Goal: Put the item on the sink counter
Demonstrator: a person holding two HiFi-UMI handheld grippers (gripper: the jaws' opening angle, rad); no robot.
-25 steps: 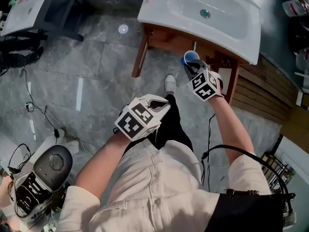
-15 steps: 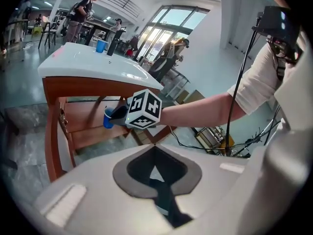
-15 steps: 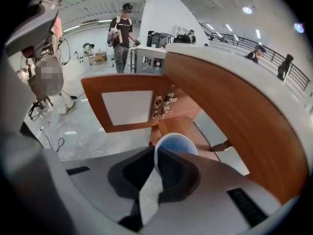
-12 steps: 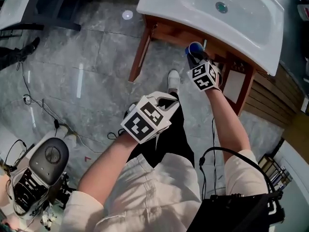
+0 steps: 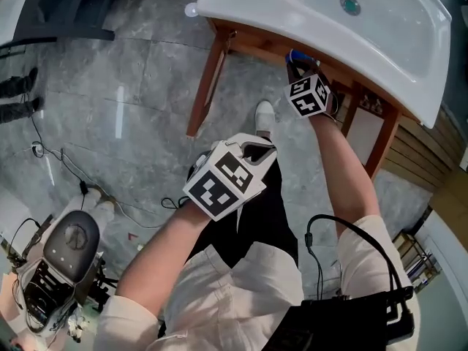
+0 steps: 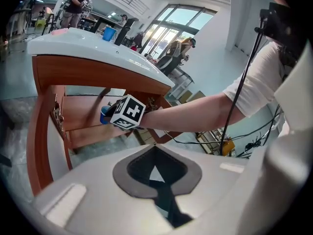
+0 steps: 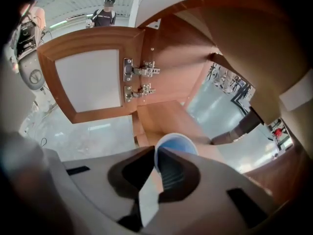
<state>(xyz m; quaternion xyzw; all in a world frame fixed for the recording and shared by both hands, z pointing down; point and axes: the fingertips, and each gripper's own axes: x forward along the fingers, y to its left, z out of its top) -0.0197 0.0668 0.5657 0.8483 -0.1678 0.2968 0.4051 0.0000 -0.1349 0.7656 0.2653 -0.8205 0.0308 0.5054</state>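
Note:
A small blue cup is pinched by its rim in my right gripper, just under the front edge of the white sink counter. In the right gripper view the cup hangs over a wooden shelf inside the cabinet, its wall caught between the jaws of my right gripper. The left gripper view shows the same cup beyond the marker cube, below the sink counter. My left gripper hangs lower, over the person's leg, shut and empty; its own view shows the left gripper with nothing in it.
The cabinet door stands swung open to the left of the cup. A wooden leg holds up the sink's left corner. Cables and a black device lie on the grey floor at lower left. People stand in the background.
My right gripper has carried the blue cup down and in under the sink's front edge, toward the open cabinet. The left gripper has sunk a little.

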